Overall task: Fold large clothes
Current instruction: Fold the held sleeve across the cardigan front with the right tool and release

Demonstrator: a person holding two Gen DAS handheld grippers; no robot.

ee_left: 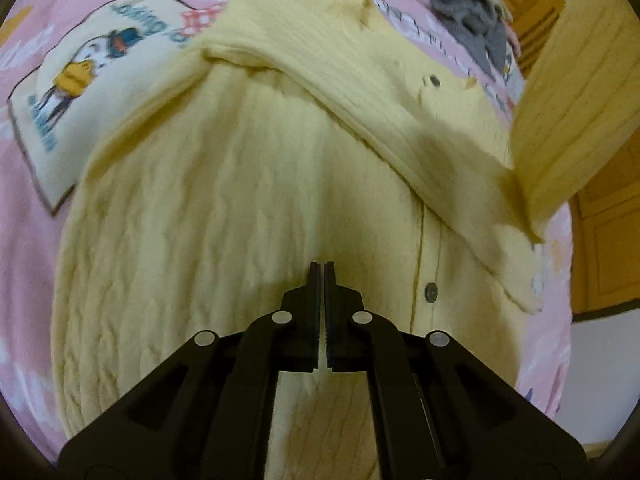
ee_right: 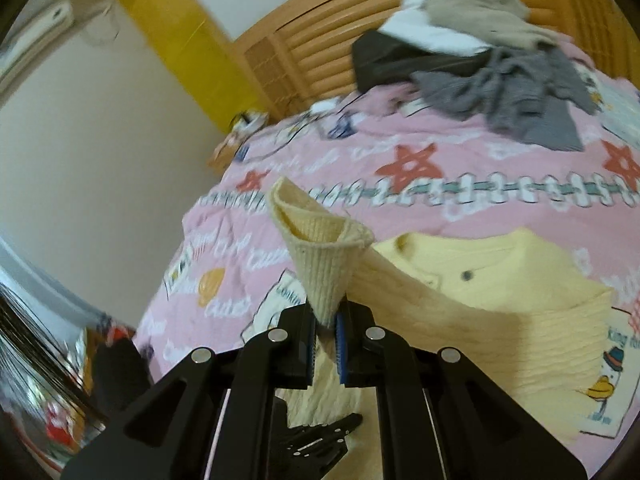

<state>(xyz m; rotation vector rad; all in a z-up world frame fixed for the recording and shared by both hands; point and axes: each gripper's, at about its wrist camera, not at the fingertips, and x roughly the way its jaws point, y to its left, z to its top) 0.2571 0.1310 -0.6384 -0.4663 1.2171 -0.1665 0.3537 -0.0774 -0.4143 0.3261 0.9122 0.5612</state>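
Observation:
A pale yellow cable-knit cardigan (ee_left: 240, 208) with dark buttons lies spread on the pink bed; it also shows in the right wrist view (ee_right: 500, 300). One sleeve lies folded across its upper part. My left gripper (ee_left: 323, 268) is shut and empty, hovering just above the cardigan's body beside the button placket. My right gripper (ee_right: 326, 320) is shut on the ribbed cuff (ee_right: 320, 256) of the other sleeve and holds it lifted above the bed. That lifted sleeve (ee_left: 572, 112) hangs at the right in the left wrist view.
The pink printed bedspread (ee_right: 400, 140) covers the bed. A pile of grey, black and beige clothes (ee_right: 500, 68) lies near the wooden headboard (ee_right: 320, 40). A cartoon-print patch (ee_left: 68, 92) is left of the cardigan. Wooden doors (ee_left: 604, 248) stand to the right.

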